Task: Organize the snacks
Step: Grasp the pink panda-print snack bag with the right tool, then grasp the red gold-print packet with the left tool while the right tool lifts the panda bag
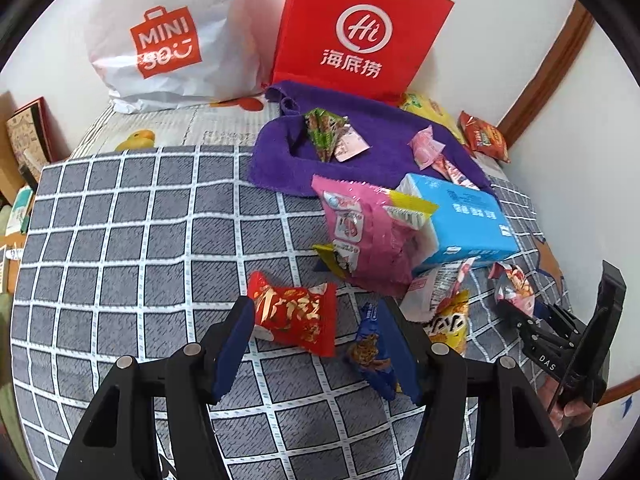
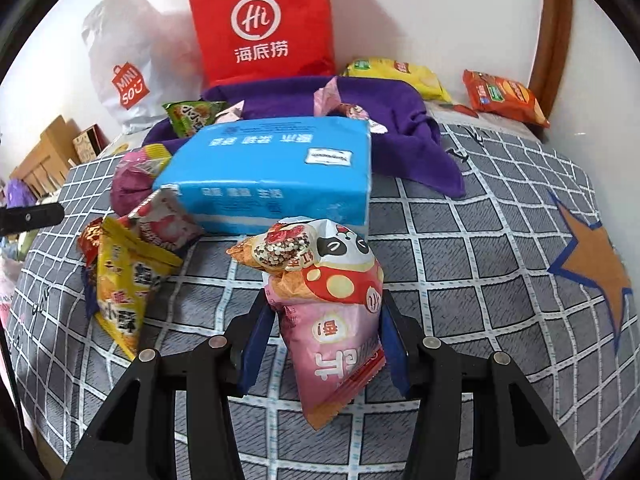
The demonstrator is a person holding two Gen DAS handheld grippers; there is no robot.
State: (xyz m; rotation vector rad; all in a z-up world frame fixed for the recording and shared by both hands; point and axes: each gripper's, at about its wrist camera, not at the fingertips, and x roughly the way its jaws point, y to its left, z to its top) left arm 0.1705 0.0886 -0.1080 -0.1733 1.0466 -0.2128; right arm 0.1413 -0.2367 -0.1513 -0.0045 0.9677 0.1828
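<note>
Your right gripper (image 2: 324, 336) pinches the pink snack pouch (image 2: 328, 344) at lower centre, light, crinkly, slippery, so grip its sealed edge. Your left gripper (image 1: 320, 344) hangs spread around the blue packet (image 1: 370, 344) on the bed (image 1: 140, 220).

We see a white wall (image 1: 500, 40) filling the upper frame, evenly lit, soft shadows behind what leans on it. A brown wooden trim (image 1: 548, 68) curves down the upper right. The surface below wears a grey cloth with white grid lines (image 1: 132, 240), an orange star (image 2: 596, 268) printed at right. Cardboard boxes (image 2: 44, 156) crowd the left edge.
</note>
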